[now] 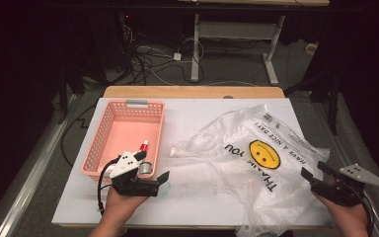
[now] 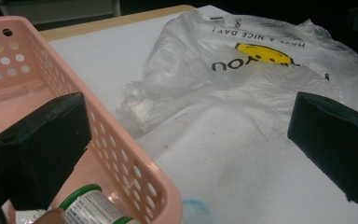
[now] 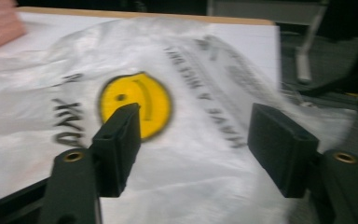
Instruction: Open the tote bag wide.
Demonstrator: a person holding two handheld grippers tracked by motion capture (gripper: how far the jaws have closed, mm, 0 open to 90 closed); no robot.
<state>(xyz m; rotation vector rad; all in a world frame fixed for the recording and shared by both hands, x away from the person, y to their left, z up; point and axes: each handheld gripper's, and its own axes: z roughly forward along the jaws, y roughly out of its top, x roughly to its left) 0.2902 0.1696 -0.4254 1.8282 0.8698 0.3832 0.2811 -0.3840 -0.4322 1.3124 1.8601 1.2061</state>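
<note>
High view: plastic bag (image 1: 256, 158), thin, limp, slippery, light; lies crumpled on the worktop (image 1: 197, 192) right of the pink basket (image 1: 123, 138). I'd pinch a bunched edge.

Left gripper view: left tool (image 2: 186, 154) wide open, empty, beside basket.

Right gripper view: right tool (image 3: 193, 140) open over bag, gripping nothing.

Your left gripper's view cuts the green-lidded jar (image 2: 91, 207) at its bottom edge; your right gripper's view blurs the bag (image 3: 191, 140).
</note>
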